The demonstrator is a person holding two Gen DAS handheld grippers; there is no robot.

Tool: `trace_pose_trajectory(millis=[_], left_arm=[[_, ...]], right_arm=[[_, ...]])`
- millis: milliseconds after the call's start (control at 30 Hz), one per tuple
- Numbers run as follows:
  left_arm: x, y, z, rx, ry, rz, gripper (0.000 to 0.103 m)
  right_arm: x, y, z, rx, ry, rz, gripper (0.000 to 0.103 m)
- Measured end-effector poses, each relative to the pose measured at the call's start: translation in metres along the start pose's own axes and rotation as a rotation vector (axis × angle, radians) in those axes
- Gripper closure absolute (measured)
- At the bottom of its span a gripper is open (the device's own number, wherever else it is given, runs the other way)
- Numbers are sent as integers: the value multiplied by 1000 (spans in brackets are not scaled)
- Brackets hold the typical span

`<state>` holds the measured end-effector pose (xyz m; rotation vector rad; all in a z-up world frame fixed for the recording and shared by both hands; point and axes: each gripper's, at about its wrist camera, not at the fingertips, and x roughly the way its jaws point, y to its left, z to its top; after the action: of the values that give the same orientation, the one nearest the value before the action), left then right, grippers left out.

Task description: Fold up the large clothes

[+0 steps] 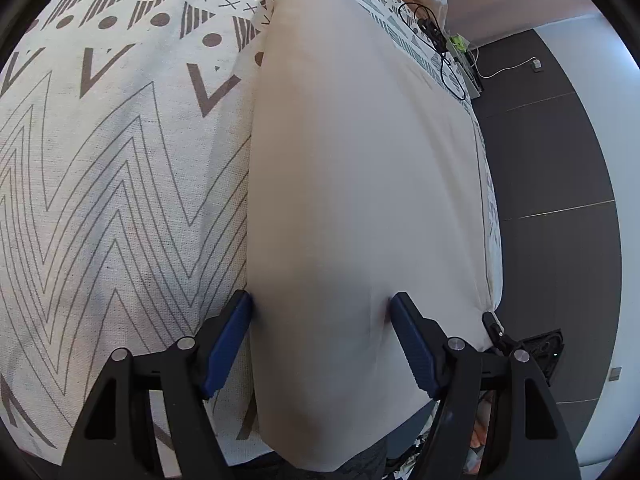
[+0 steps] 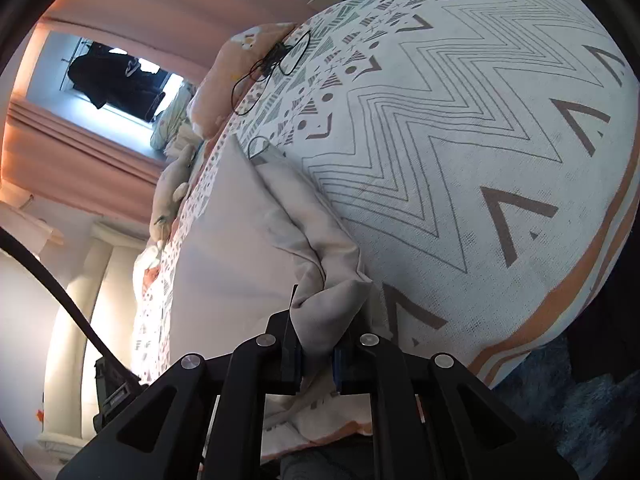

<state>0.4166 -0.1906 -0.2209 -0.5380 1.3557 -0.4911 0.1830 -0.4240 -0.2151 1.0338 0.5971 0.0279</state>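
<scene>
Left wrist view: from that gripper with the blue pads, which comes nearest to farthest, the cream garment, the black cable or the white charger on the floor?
From the left gripper:
1. Cream garment, between its open pads.
2. Black cable, on the bedspread, upper right.
3. White charger, on the dark floor beyond.

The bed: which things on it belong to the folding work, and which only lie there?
For the work:
- beige cloth
- left gripper, jaws open
- right gripper, jaws shut on the cloth

Only lying there:
- black cable
- patterned bedspread
</scene>
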Motion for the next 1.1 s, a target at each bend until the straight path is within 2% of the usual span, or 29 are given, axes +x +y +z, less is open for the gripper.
trace_pose_trajectory(millis=[100,167,200,267,300,333,433,567,600,633,667,700,767,800,933,1100], left_arm=[[4,1,1,-12,-3,-6,30],[4,1,1,-14,-5,-7,30],[4,1,1,-10,-6,-4,30],[3,0,-2,-5,-7,3,30],[2,0,-3,-2,-6,5,30],[-1,2,-8,1,-7,7,30],[-4,0,-13,20,-8,23,30],[-5,-3,-21,42,-12,32,30],[-5,-3,-22,44,-12,31,30],[-5,-1,-23,44,-13,24,30],[-6,1,-24,40,-18,15,30],[-5,2,-25,31,-23,8,30],[-4,7,-26,8,-29,-11,31],[-3,9,-26,4,-32,-16,38],[-5,5,-27,23,-30,-6,49],[-14,7,-23,19,-45,5,54]], right_arm=[[-4,1,6,-14,54,-2,91],[-12,3,11,-30,59,-9,85],[-16,4,15,-48,51,-20,78],[-24,7,19,-73,35,-43,53],[-26,7,20,-76,24,-57,29],[-29,7,22,-74,9,-64,23],[-29,8,22,-57,7,-77,23],[-10,14,21,-92,63,-126,23],[-4,16,20,-94,84,-131,27],[1,17,19,-97,100,-121,44],[6,16,18,-91,123,-103,53],[11,13,16,-68,142,-87,58],[10,11,14,-63,127,-79,60],[8,11,13,-64,123,-71,63],[0,9,7,-64,128,-38,75],[-3,4,4,-41,142,-5,80]])
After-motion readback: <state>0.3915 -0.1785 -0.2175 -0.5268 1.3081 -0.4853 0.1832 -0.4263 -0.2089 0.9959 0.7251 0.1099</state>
